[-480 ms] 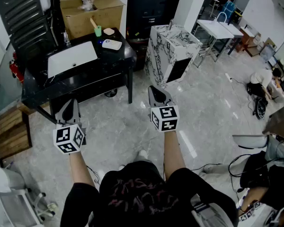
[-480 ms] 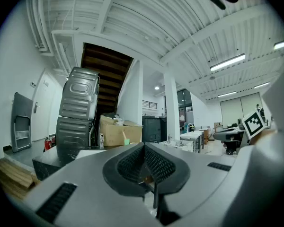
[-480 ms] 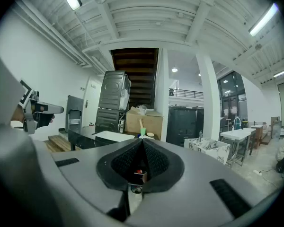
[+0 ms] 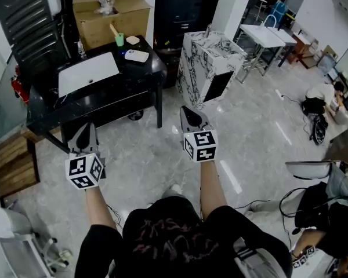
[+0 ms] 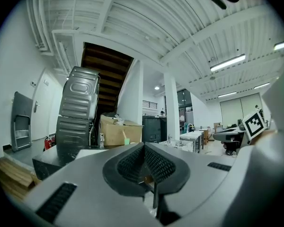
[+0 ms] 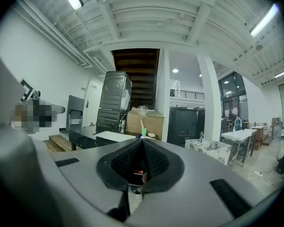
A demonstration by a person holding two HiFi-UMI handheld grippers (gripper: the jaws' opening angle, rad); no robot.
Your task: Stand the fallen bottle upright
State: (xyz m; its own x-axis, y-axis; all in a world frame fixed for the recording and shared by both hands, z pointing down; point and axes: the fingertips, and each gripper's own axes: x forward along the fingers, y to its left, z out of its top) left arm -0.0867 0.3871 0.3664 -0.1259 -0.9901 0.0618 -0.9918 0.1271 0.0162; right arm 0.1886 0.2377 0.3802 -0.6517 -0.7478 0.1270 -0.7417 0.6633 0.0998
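Observation:
A white bottle-like object (image 4: pixel 137 55) lies on its side on the black table (image 4: pixel 142 73), far ahead of both grippers. My left gripper (image 4: pixel 85 127) hangs over the floor in front of the table's near edge, shut and empty. To its right, my right gripper (image 4: pixel 189 112) is also shut with nothing in it, over the floor near the table's right leg. In the left gripper view the jaws (image 5: pixel 144 146) meet, and in the right gripper view the jaws (image 6: pixel 142 143) are closed too. The jaws hide the lying object in both gripper views.
On the table are a white board (image 4: pixel 88 72), a green cup (image 4: pixel 120 38) with a stick and a small clear bottle (image 4: pixel 81 47). A cardboard box (image 4: pixel 110 10) stands behind. A marble-patterned cabinet (image 4: pixel 211 59) is right of the table, and wooden steps (image 4: pixel 11 161) are at the left.

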